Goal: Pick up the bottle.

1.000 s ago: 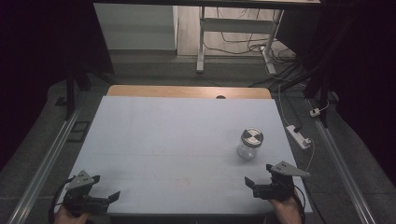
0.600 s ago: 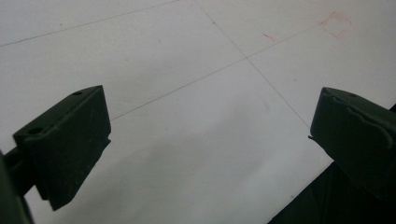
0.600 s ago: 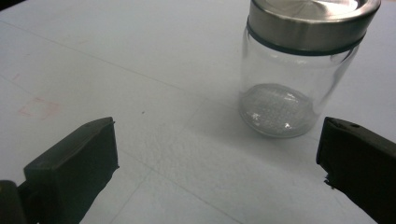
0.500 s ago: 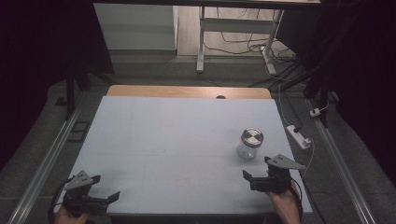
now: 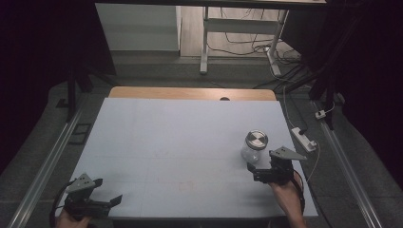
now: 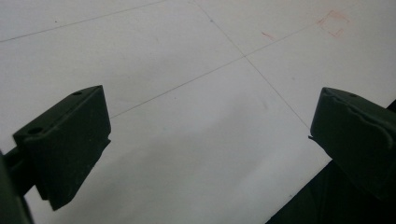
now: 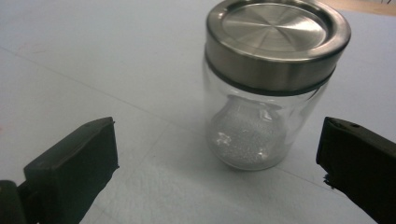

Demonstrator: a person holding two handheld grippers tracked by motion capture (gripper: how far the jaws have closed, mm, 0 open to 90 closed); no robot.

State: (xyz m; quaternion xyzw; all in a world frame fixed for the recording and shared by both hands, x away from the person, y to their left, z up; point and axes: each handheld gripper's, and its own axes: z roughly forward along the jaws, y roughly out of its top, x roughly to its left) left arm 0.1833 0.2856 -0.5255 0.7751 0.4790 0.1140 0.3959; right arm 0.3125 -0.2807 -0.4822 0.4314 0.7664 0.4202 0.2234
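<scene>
Clear glass jar with brushed steel lid (image 7: pixel 273 84) upright on pale table (image 5: pixel 180 142), right side. Right gripper (image 5: pixel 259 172) just short of jar, jaws wide apart, empty. Left gripper (image 5: pixel 102 203) well away from jar, jaws apart. Risk: off-centre approach knocks jar over; smooth glass may slip.

The right gripper (image 5: pixel 254 172) has moved forward, jaws spread, to just short of the jar (image 5: pixel 254 146).

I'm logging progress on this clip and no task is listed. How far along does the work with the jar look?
Nothing looks done yet: the glass jar stands upright on the table, its metal lid on. In hand: the right gripper, jaws open, is lined up just short of the jar. Left: closing on it and whatever follows. The left gripper rests open at the near edge.
</scene>
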